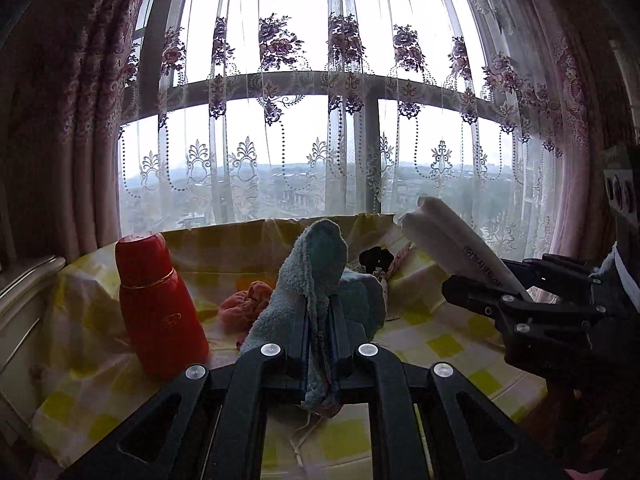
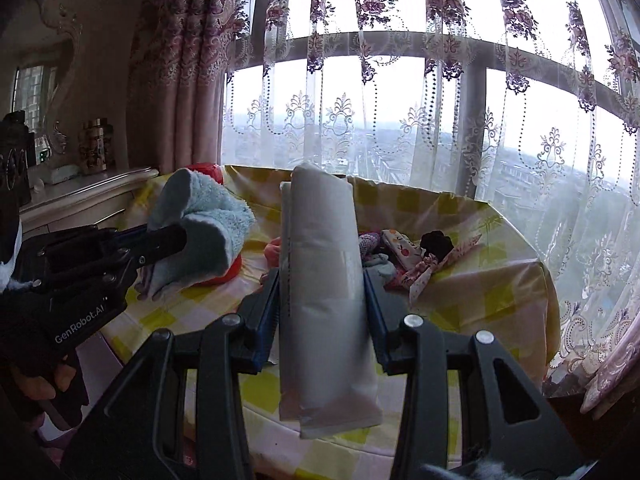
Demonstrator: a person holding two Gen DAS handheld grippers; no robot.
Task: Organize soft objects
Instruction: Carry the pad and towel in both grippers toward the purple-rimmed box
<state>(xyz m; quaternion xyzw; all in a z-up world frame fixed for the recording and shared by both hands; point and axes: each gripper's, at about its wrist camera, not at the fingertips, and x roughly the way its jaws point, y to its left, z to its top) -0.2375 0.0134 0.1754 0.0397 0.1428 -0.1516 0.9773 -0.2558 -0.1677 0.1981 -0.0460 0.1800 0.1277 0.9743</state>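
Observation:
My left gripper (image 1: 319,312) is shut on a light blue towel (image 1: 298,276), held upright above the table; the towel also shows in the right wrist view (image 2: 208,224). My right gripper (image 2: 322,280) is shut on a white soft pack (image 2: 320,280), which stands up between the fingers and also shows at the right of the left wrist view (image 1: 456,248). A pink cloth (image 1: 248,304) lies on the yellow checked tablecloth (image 1: 460,340). A pile of small patterned fabric items and a black scrunchie (image 2: 436,242) lies at the back right.
A red thermos flask (image 1: 156,304) stands on the table at the left. Lace curtains (image 1: 320,120) and a window are behind the table. A pale dresser with jars (image 2: 94,152) stands to the left. The table edge falls off at the right (image 2: 548,300).

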